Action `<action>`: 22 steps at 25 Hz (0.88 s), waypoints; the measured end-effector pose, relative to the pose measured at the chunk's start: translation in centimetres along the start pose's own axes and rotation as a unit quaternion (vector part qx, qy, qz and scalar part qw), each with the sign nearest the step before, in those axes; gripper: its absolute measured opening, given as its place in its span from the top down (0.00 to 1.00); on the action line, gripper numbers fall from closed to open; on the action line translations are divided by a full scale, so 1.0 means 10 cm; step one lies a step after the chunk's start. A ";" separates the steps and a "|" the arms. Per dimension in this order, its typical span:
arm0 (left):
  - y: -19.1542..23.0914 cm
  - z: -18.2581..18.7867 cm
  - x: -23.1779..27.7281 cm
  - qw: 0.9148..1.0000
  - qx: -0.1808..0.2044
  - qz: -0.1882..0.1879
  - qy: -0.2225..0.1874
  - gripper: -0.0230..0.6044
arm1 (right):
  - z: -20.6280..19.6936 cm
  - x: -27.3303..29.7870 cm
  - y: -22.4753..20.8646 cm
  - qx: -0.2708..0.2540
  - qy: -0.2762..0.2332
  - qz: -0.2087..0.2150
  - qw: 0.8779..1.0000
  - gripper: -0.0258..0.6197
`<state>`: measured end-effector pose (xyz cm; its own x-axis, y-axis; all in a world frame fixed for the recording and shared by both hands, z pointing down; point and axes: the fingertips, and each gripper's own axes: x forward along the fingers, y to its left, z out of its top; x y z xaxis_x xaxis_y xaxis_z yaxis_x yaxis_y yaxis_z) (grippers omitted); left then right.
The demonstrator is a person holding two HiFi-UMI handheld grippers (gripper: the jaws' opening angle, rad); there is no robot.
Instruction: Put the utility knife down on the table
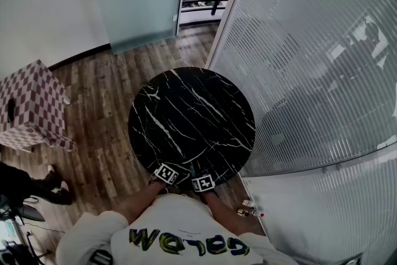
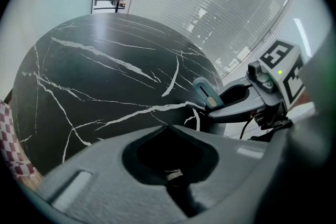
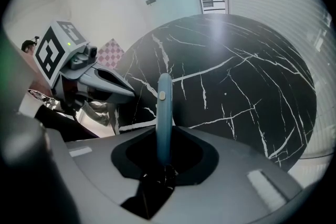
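Sweatshirt lettering (image 1: 189, 244) is illegible; right claw (image 3: 164, 159) grips utility knife (image 3: 164, 113).

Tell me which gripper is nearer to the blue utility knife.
Right. The right gripper holds the utility knife between its jaws; the left gripper hangs beside it, shut and empty, not touching the knife.

The slim blue-grey plastic utility knife (image 3: 164, 113), with a small pale slider button on its edge, is clamped edge-on between the right gripper's (image 3: 164, 157) jaws. It juts straight forward from them over the near rim of the round black marble table (image 3: 236, 60).
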<state>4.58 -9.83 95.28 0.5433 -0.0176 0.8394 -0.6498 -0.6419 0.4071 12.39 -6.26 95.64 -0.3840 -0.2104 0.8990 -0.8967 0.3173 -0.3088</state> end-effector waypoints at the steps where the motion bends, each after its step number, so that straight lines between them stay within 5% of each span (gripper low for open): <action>1: 0.00 0.00 0.00 1.000 0.000 0.000 -0.001 0.96 | 0.00 0.00 0.00 0.001 0.000 0.001 1.000 0.84; 22: 0.00 0.00 -0.04 1.000 0.000 0.001 -0.002 0.96 | 0.02 -0.04 0.05 0.012 -0.007 0.002 1.000 0.83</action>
<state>4.37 -9.82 94.94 0.5444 -0.0222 0.8385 -0.6511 -0.6414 0.4058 12.08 -6.23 95.09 -0.3900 -0.2221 0.8936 -0.9001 0.2966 -0.3191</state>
